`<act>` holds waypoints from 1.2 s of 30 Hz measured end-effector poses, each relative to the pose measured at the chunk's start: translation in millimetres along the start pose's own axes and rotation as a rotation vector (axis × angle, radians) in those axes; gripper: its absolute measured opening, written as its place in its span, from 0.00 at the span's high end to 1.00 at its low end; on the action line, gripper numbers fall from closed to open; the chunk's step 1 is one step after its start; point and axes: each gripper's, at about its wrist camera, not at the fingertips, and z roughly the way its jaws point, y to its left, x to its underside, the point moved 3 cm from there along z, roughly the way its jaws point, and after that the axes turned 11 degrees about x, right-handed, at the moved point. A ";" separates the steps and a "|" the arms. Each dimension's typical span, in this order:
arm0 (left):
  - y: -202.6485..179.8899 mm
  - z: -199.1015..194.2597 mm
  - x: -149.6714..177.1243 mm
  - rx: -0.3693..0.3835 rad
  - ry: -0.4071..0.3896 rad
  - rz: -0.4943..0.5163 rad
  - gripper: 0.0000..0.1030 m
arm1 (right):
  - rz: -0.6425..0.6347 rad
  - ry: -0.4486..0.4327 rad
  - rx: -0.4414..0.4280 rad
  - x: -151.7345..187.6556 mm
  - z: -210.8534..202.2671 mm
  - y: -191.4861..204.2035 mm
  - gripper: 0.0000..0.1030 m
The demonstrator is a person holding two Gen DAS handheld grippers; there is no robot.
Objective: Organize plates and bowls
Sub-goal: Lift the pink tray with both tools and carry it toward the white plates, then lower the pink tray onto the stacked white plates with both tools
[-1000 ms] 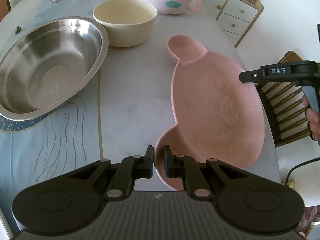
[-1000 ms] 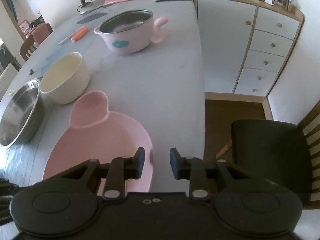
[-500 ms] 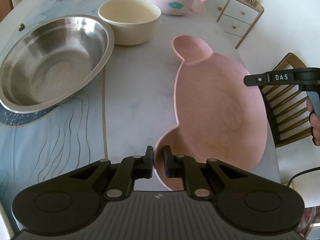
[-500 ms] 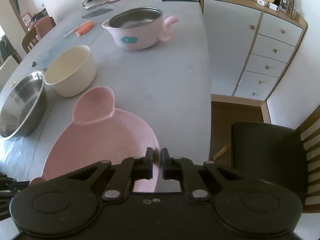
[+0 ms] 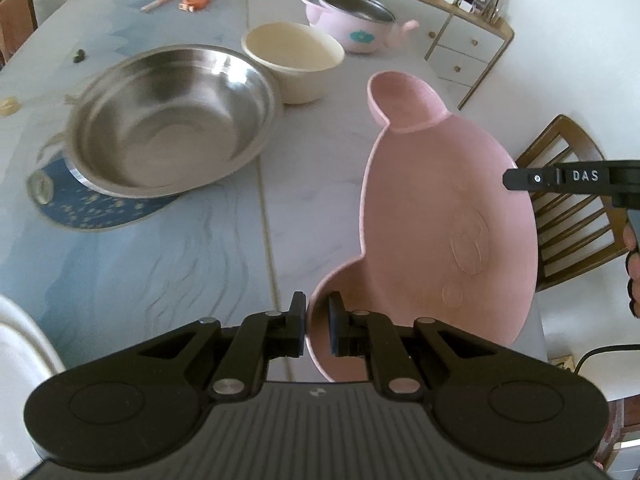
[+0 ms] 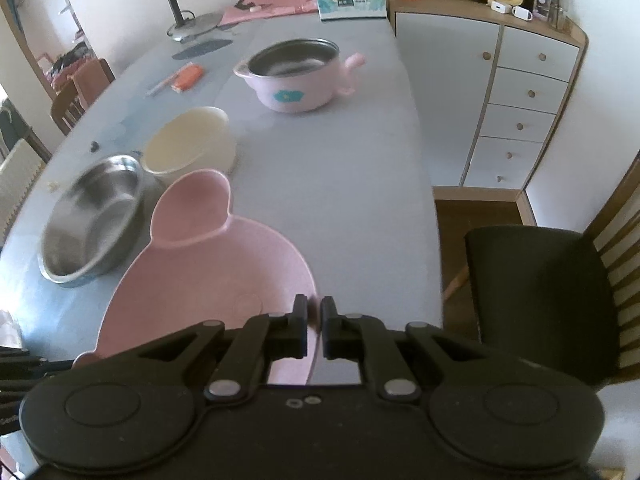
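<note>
Pink plate (image 5: 448,216) lifted since earlier, right claw (image 6: 314,330) newly clamped on its rim, left claw (image 5: 317,328) gripping its ear.

Steel basin (image 5: 168,120) left of bear-shaped plate (image 5: 440,216), bowl (image 5: 294,60) behind basin, pot (image 5: 352,20) farthest back

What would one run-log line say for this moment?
left hand-held gripper: shut on pink plate | right hand-held gripper: shut on pink plate | plate: tilted
</note>
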 end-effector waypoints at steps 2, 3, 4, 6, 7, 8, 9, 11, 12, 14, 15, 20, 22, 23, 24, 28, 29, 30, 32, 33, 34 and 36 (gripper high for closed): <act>7.4 -13.7 3.3 0.004 -0.013 -0.002 0.89 | 0.021 -0.007 -0.011 4.9 -12.1 8.3 0.93; 11.8 -22.1 6.3 0.005 -0.020 -0.003 0.89 | 0.030 -0.009 -0.015 7.9 -17.8 12.5 0.93; 15.3 -28.7 8.3 0.004 -0.024 -0.006 0.89 | 0.039 -0.012 -0.020 11.3 -23.9 17.6 0.93; 24.9 -44.9 13.6 -0.002 -0.033 -0.010 0.89 | 0.050 -0.015 -0.031 17.6 -35.0 29.0 0.94; 29.9 -52.4 16.5 -0.004 -0.036 -0.011 0.89 | 0.051 -0.018 -0.038 21.1 -40.7 36.3 0.94; 35.5 -60.1 19.4 -0.004 -0.041 -0.013 0.88 | 0.052 -0.018 -0.045 23.9 -44.8 43.0 0.94; 42.1 -68.5 22.8 -0.005 -0.046 -0.018 0.88 | 0.054 -0.017 -0.053 27.9 -49.2 50.7 0.94; 54.5 -83.0 29.1 -0.012 -0.054 -0.024 0.88 | 0.052 -0.012 -0.066 34.5 -56.1 66.3 0.94; 61.9 -91.4 32.7 -0.015 -0.060 -0.029 0.88 | 0.049 -0.010 -0.073 38.4 -59.5 74.5 0.94; 73.7 -104.6 39.5 -0.028 -0.069 -0.030 0.87 | 0.042 -0.010 -0.086 45.6 -65.8 91.7 0.94; 81.5 -112.9 43.7 -0.037 -0.075 -0.027 0.87 | 0.038 -0.009 -0.094 48.6 -68.1 100.1 0.94; 115.9 -142.4 61.1 -0.072 -0.083 -0.036 0.85 | 0.014 -0.003 -0.124 64.6 -76.4 144.9 0.94; 131.3 -154.1 69.2 -0.089 -0.088 -0.041 0.85 | 0.001 0.002 -0.136 70.9 -77.7 163.1 0.94; 138.2 -159.2 72.2 -0.097 -0.090 -0.045 0.84 | -0.002 0.004 -0.143 74.0 -77.9 170.9 0.94; 145.6 -164.6 75.5 -0.105 -0.092 -0.049 0.84 | -0.008 0.006 -0.149 76.8 -78.3 178.6 0.94; 171.4 -183.4 84.9 -0.134 -0.098 -0.060 0.83 | -0.033 0.010 -0.166 86.1 -81.9 210.2 0.94; 176.1 -187.0 86.2 -0.139 -0.097 -0.061 0.83 | -0.038 0.010 -0.168 88.6 -83.1 216.5 0.94; 182.9 -191.0 87.3 -0.145 -0.095 -0.064 0.83 | -0.042 0.010 -0.169 91.3 -84.1 223.2 0.94; 192.5 -195.8 88.7 -0.157 -0.087 -0.060 0.82 | -0.051 0.014 -0.170 94.2 -83.2 237.2 0.94; 198.2 -198.4 89.0 -0.166 -0.083 -0.056 0.82 | -0.050 0.018 -0.171 96.1 -82.6 244.6 0.94; 203.3 -200.3 89.8 -0.172 -0.079 -0.053 0.82 | -0.049 0.025 -0.174 97.0 -80.3 251.1 0.94; 214.4 -203.9 90.4 -0.182 -0.069 -0.054 0.82 | -0.039 0.038 -0.179 97.7 -75.5 262.6 0.94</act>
